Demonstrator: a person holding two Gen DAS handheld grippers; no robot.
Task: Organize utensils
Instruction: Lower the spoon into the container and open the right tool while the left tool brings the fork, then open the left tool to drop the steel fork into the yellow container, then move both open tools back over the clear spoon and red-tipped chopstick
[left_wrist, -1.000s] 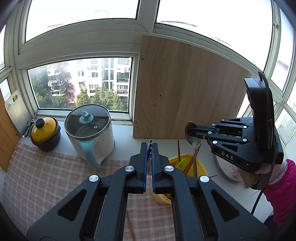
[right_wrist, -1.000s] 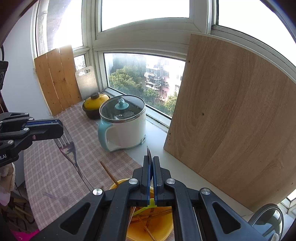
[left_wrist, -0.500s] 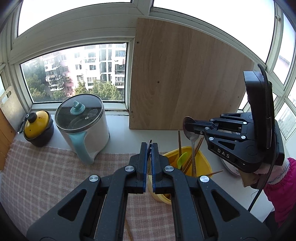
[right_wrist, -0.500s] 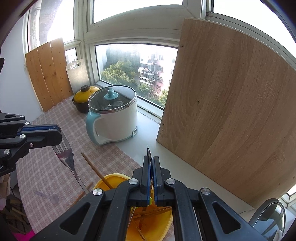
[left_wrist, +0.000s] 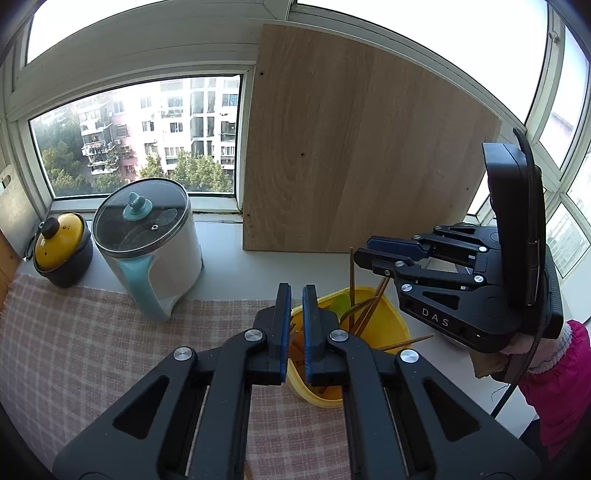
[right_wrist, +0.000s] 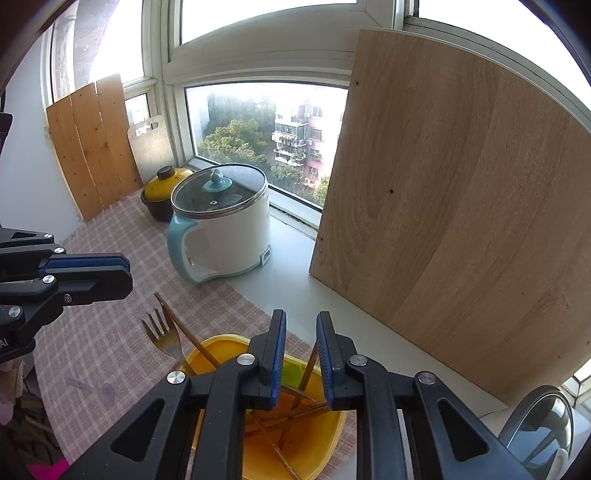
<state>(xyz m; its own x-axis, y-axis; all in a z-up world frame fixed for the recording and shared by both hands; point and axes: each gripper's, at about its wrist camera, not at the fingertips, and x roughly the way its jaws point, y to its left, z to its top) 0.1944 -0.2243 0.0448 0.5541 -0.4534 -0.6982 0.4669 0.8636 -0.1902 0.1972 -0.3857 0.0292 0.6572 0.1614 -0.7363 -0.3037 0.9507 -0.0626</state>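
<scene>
A yellow holder (left_wrist: 388, 325) (right_wrist: 221, 350) stands on the checked cloth and holds chopsticks (left_wrist: 351, 280), a green utensil (left_wrist: 340, 304) and a fork (right_wrist: 162, 338) that leans on its rim, tines up. My left gripper (left_wrist: 294, 291) hovers just above the holder's left rim, jaws slightly apart and empty. My right gripper (right_wrist: 300, 317) hovers over the holder, jaws apart and empty. In the left wrist view the right gripper (left_wrist: 364, 249) sits above the chopsticks. In the right wrist view the left gripper (right_wrist: 125, 273) is at the left.
A white and teal electric pot (left_wrist: 147, 243) (right_wrist: 221, 229) and a small yellow-lidded pot (left_wrist: 61, 243) (right_wrist: 162, 188) stand by the window. A large wooden board (left_wrist: 354, 155) (right_wrist: 461, 206) leans on the sill behind the holder. A glass lid (right_wrist: 539, 424) lies at the right.
My left gripper let go of the fork and my right gripper let go of the spoon; both jaws have opened. The fork now rests in the holder.
</scene>
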